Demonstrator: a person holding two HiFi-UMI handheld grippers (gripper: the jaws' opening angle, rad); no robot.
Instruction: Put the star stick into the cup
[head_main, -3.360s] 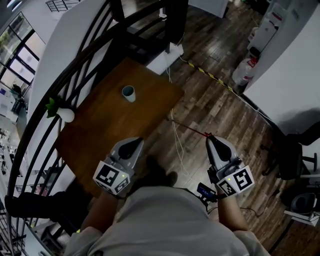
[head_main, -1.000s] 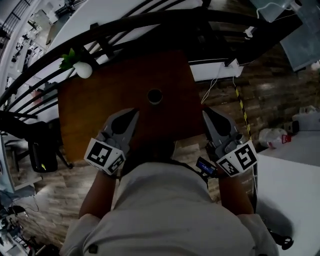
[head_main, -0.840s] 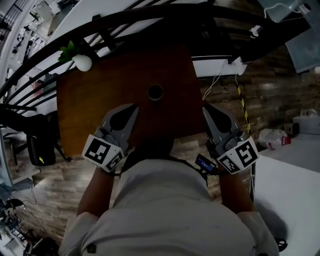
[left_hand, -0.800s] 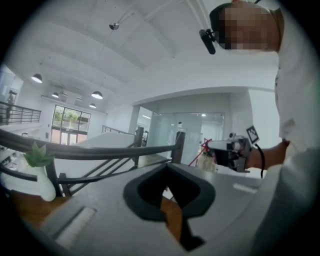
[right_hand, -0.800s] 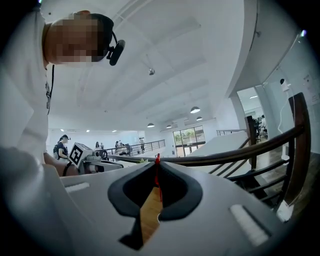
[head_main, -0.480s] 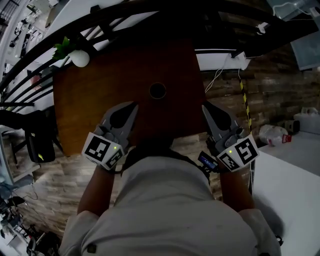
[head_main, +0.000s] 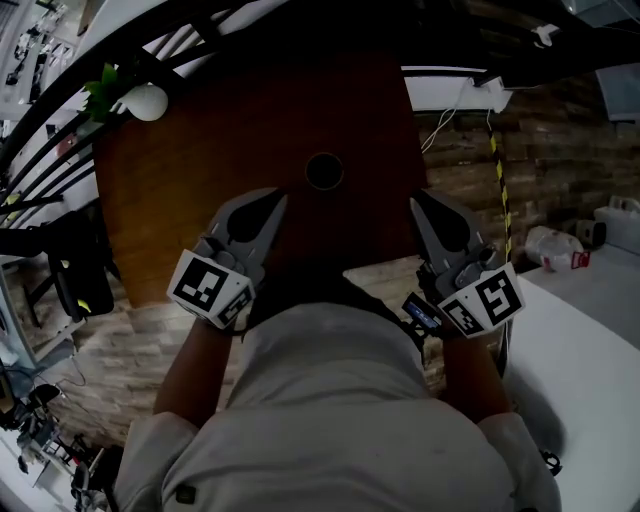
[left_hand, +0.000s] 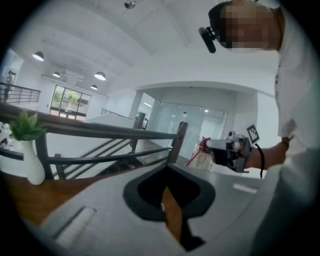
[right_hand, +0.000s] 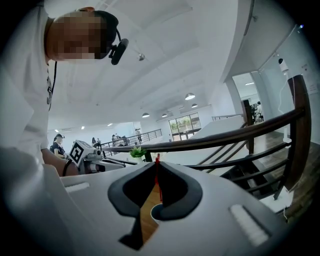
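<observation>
The cup (head_main: 324, 171) stands open-topped near the middle of the brown table (head_main: 180, 170), straight ahead between the two grippers. My right gripper (head_main: 418, 200) is shut on the thin red star stick (right_hand: 156, 175), which runs up between its jaws in the right gripper view; a pale round rim shows low in the jaw gap there, probably the cup. The left gripper view shows the right gripper (left_hand: 230, 149) from the side, with the stick's red end (left_hand: 202, 145) at its tip. My left gripper (head_main: 274, 200) is shut on nothing, over the table's near edge.
A white vase with a green plant (head_main: 140, 100) sits at the table's far left corner. A dark curved railing (head_main: 300, 25) runs behind the table. White cables and a box (head_main: 470, 90) lie on the wood floor to the right, beside a white surface (head_main: 580, 330).
The person has turned to face the table; the cup has gone from far left to straight ahead. Both grippers now sit at the near table edge, slightly closer to the cup.
</observation>
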